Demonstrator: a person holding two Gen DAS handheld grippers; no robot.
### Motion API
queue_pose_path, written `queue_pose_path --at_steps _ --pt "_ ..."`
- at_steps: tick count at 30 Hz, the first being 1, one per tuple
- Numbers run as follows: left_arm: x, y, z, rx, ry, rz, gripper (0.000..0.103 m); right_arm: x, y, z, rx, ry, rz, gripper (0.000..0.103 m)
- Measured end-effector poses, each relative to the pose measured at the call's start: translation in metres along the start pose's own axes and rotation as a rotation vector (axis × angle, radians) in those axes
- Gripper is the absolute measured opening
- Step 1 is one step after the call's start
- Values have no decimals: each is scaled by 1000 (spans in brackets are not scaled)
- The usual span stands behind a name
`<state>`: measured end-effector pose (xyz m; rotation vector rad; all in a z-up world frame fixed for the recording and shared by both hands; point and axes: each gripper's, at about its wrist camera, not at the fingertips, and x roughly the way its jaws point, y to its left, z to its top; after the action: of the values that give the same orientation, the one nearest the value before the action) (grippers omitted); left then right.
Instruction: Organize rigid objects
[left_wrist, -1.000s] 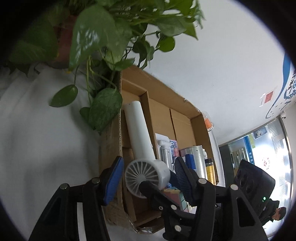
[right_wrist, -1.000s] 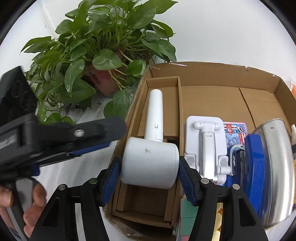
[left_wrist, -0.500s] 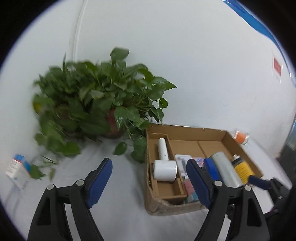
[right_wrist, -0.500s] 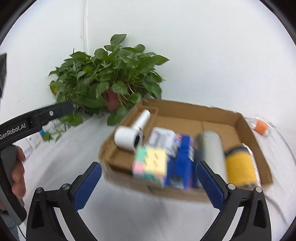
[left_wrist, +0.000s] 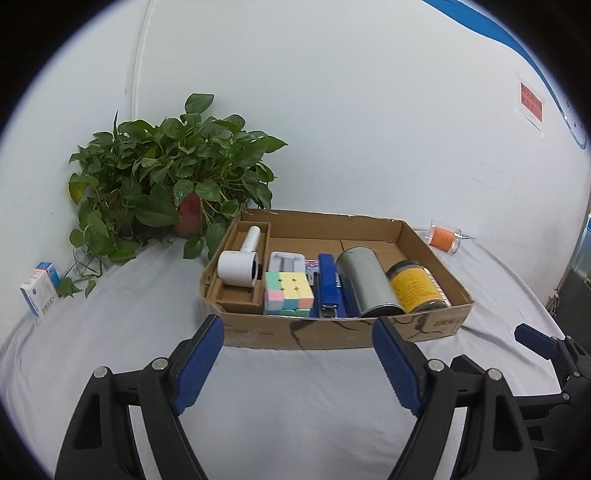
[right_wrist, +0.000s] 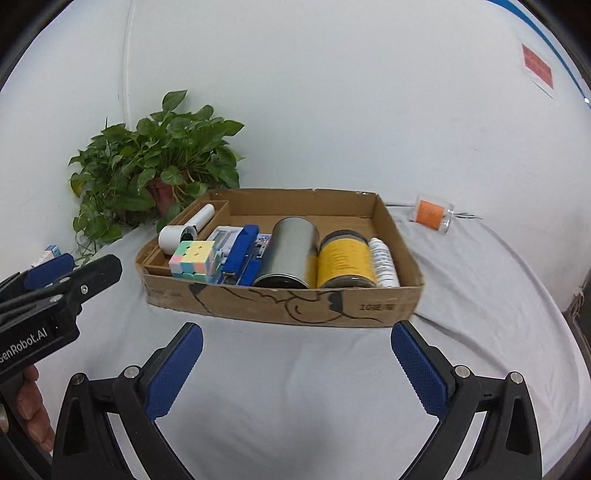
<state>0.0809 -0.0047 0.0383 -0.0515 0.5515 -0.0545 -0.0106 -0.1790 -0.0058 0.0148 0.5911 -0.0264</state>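
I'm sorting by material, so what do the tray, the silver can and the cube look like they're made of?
Tray: plain brown corrugated cardboard, matte, with folded flaps and printing.
Silver can: probably metal, brushed grey with soft reflections.
Cube: likely hard plastic, matte pastel tiles.

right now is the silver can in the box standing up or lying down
Lying down: the silver can rests on its side in the cardboard box, its round end facing the camera, beside the yellow jar.
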Motion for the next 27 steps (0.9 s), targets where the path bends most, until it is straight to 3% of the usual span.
queue_pose_path --at_steps 9,16,27 --pt "-8 -16 -1 16 4 40 82 -17 -23 -1 18 -26 -9 103" --pt "-7 -15 -2 13 -13 75 82 -9 -17 1 5 -17 -22 103" --pt "5 -13 -5 4 30 74 82 -5 -7 2 -5 -18 -47 103"
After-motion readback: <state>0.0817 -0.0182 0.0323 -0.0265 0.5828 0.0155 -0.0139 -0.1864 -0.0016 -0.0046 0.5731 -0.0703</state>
